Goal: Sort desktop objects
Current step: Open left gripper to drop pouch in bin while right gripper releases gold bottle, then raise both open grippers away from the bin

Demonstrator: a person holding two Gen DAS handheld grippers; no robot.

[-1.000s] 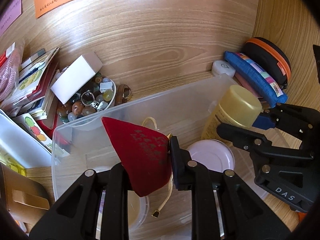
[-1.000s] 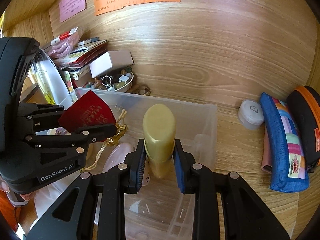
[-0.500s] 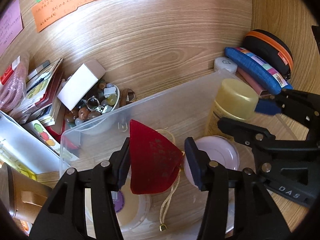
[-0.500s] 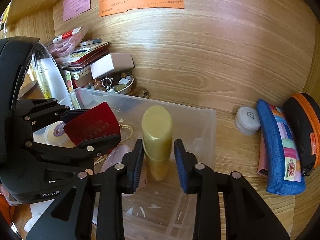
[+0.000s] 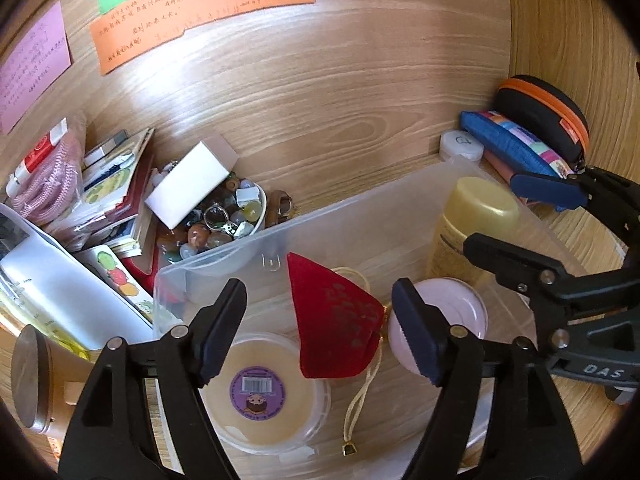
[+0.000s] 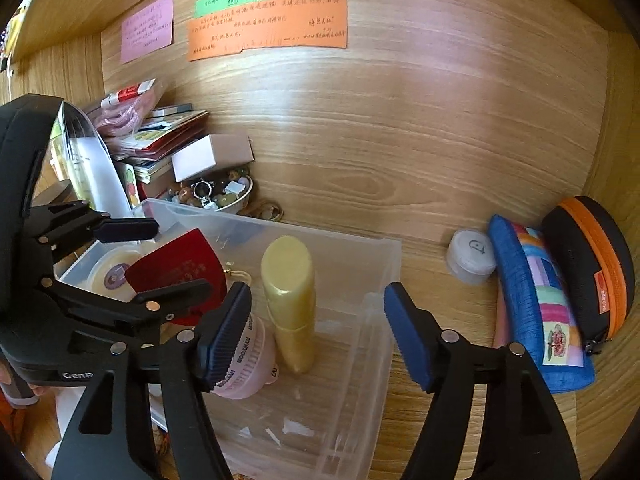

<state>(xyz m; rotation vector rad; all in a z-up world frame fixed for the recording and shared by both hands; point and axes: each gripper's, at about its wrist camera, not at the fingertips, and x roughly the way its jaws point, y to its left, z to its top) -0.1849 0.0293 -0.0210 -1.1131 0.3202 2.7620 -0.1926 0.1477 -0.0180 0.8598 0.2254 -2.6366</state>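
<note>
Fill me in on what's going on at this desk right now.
A person with two handheld grippers is sorting desk clutter into a clear plastic bin. The left gripper has just been opening; the red pouch sits free between its fingers. The right gripper has just been opening too, leaving the yellow bottle standing in the bin.

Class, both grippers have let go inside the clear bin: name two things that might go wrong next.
1. The yellow bottle stands upright and unsupported between the right gripper fingers; a nudge on withdrawal may topple it.
2. The red pouch leans on the round tub; its cord might snag the left gripper.
</note>
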